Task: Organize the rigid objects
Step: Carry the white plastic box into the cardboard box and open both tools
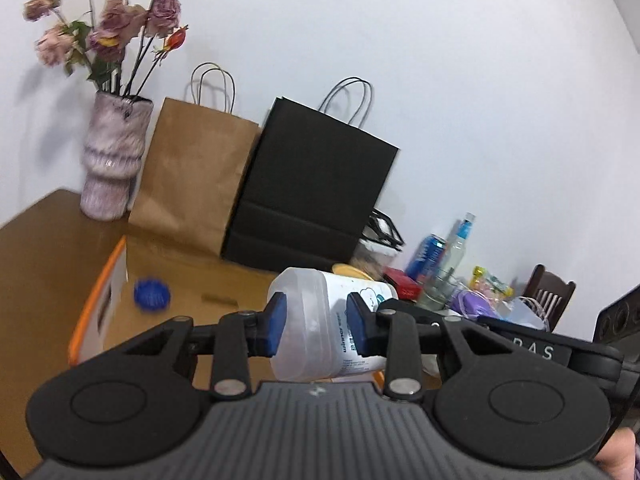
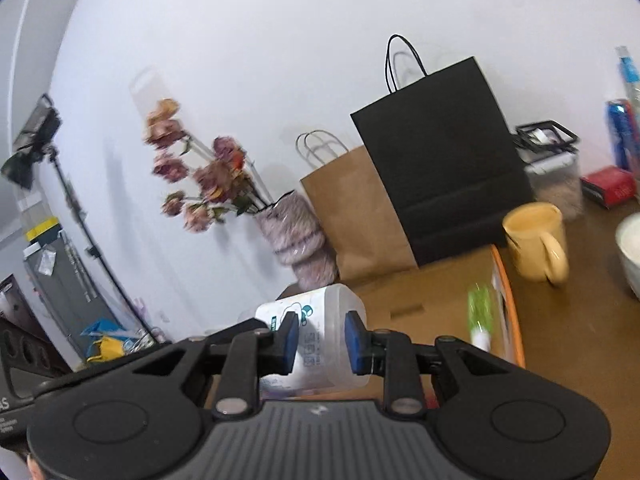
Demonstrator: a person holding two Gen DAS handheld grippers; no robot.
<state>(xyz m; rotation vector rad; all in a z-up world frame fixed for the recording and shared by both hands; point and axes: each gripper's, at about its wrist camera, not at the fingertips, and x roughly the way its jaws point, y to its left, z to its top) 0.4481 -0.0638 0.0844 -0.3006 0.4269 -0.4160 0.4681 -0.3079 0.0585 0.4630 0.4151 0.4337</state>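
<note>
A clear plastic container with a white printed label [image 1: 320,320] is held in the air by both grippers, one at each end. My left gripper [image 1: 316,324] is shut on one end of it, blue pads pressed on its sides. My right gripper [image 2: 321,340] is shut on the other end of the same container [image 2: 320,328]. Below it lies a cardboard box with an orange edge [image 1: 100,292], with a blue ridged ball [image 1: 152,294] on it. In the right wrist view a green and white object [image 2: 480,316] lies on the box [image 2: 508,304].
A brown paper bag [image 1: 192,176], a black paper bag [image 1: 312,184] and a vase of dried roses [image 1: 112,160] stand at the wall. A yellow mug [image 2: 536,240], a white bowl [image 2: 628,248], a red box [image 2: 608,186], cans and bottles [image 1: 432,252] crowd the brown table [image 1: 36,248].
</note>
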